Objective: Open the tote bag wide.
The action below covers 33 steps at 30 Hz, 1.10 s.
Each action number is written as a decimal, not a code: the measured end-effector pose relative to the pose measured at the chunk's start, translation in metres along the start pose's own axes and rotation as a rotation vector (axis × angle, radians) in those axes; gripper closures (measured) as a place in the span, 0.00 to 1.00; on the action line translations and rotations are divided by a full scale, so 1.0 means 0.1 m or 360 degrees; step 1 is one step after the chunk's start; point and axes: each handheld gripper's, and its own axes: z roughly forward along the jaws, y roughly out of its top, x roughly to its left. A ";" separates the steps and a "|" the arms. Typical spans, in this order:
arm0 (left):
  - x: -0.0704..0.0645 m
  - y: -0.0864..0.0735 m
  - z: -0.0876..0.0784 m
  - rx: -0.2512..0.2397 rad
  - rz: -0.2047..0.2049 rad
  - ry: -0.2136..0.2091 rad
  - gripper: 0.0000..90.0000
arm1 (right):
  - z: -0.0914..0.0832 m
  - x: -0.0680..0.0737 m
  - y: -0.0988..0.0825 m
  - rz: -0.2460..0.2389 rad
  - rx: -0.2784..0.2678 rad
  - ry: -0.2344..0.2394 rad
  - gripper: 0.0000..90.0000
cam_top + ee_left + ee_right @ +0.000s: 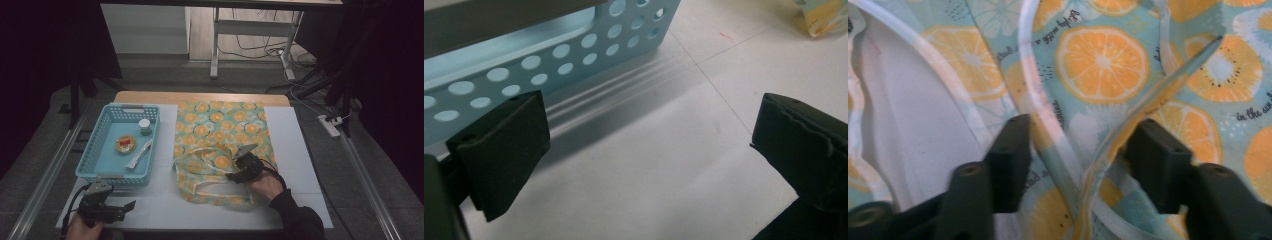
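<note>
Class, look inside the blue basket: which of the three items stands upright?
The small white jar with the green band, at the far end of the blue basket. The round container and the long white sachet lie flat.

On your bag [1103, 65], the print carries small cursive lines between the orange slices; at the right edge of the right gripper view you can read "in the su", cut off. The other lines are too blurred.
</note>
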 end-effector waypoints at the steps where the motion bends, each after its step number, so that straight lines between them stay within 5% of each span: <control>1: 0.00 0.00 0.00 0.0001 0.0001 0.0001 0.03 | 0.00 0.01 0.00 -0.0003 -0.0001 -0.0006 0.64; 7: 0.00 0.00 0.00 0.0002 0.0001 0.0001 0.03 | -0.01 0.02 0.01 0.0005 -0.0012 0.0037 0.98; 13: 0.00 0.00 0.00 0.0003 -0.0001 -0.0002 0.03 | -0.03 -0.02 0.03 0.0061 -0.0014 0.0087 0.99; 33: 0.01 0.00 0.00 0.0007 -0.0009 -0.0003 0.03 | -0.31 -0.16 0.22 0.0208 -0.0276 0.0175 1.00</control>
